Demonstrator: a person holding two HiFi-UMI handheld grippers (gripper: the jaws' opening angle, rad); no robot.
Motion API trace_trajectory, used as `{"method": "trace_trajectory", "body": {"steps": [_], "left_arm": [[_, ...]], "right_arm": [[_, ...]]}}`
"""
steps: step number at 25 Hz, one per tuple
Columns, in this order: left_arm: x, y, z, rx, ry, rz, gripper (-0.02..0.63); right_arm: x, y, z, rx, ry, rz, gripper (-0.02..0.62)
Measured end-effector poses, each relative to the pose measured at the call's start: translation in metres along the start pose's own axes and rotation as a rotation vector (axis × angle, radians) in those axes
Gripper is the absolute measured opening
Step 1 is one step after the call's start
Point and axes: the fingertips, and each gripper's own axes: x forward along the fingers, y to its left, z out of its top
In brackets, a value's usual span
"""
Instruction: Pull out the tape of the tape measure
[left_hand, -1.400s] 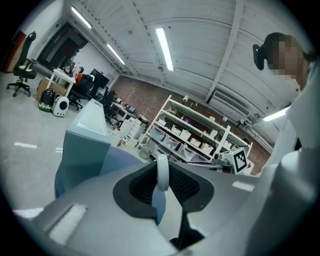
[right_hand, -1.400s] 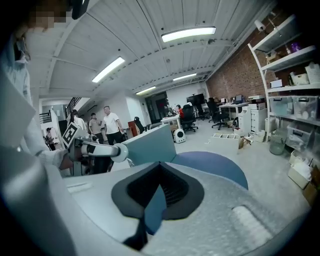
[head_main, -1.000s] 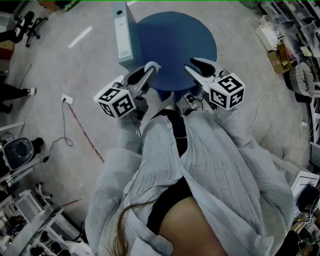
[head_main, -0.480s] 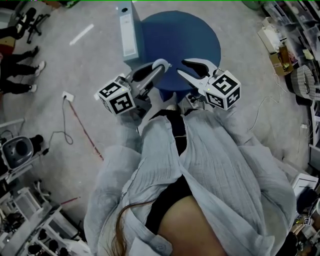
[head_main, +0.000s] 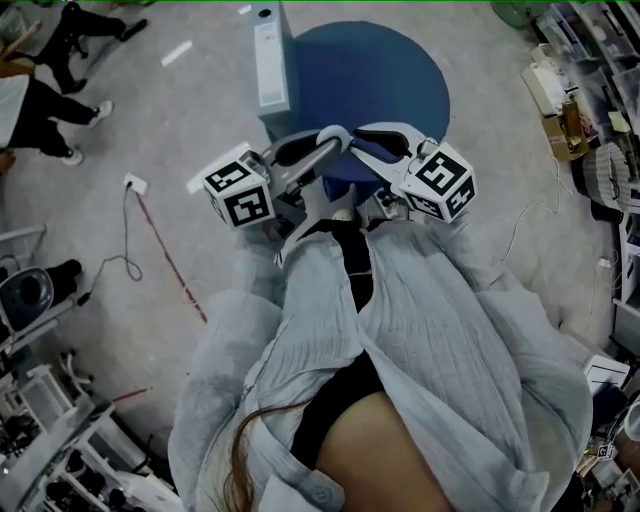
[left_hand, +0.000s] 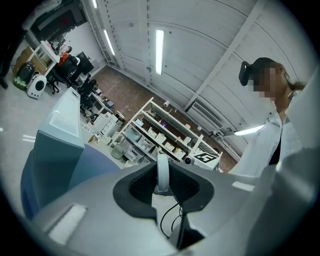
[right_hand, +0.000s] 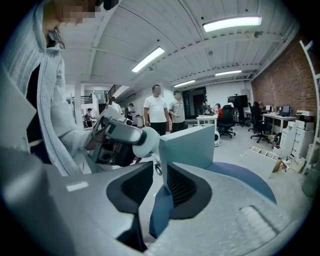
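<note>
Currently the left gripper (head_main: 335, 145) is held up in front of the chest, above the round blue surface (head_main: 400, 70). Its fingers (left_hand: 137, 187) are pinched on the white round tape measure (left_hand: 162, 170), which is seen edge-on between them and clear of the surface. From the case a small pull tab (right_hand: 157, 169) hangs towards the right gripper (right_hand: 160, 187). That gripper's fingers (right_hand: 185, 187) are closing. A narrow gap is left between them, the tab sits at the mouth of that gap, and no press by either pad can be made out yet. No tape is seen drawn out, so the pull is judged not to have begun.

Several failures can be expected from here. The tab is small and dangles freely, so it could be nudged aside as the gap shuts, and the fingers could close on nothing. If only its edge is caught, it could slip out once tension is applied. The smooth round case could also be twisted or dragged out of the left pinch if the pull is not made straight along the tape's exit.
</note>
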Motion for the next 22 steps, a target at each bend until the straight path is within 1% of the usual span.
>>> {"method": "trace_trajectory", "body": {"steps": [2,4,8,12,16,22], "left_arm": [[0.000,0.002,-0.003,-0.001,-0.002,-0.004,0.087],[0.001,0.003,-0.004,-0.002,-0.004,-0.011,0.087],[0.001,0.002,-0.004,-0.001,-0.001,-0.010,0.087],[0.002,0.004,-0.006,0.007,0.006,0.004,0.087],[0.003,0.006,-0.008,0.016,0.007,0.026,0.087],[-0.002,0.009,-0.009,0.010,-0.009,0.061,0.087]], "right_arm": [[0.002,-0.001,-0.001,-0.004,0.010,-0.009,0.071],[0.002,-0.002,0.000,-0.010,0.008,-0.022,0.021],[0.001,-0.001,-0.002,0.005,0.011,-0.034,0.018],[-0.001,-0.006,-0.006,0.031,0.030,-0.075,0.017],[-0.007,-0.019,-0.010,0.107,0.024,-0.124,0.015],[-0.021,-0.042,-0.009,0.247,-0.042,-0.182,0.015]]}}
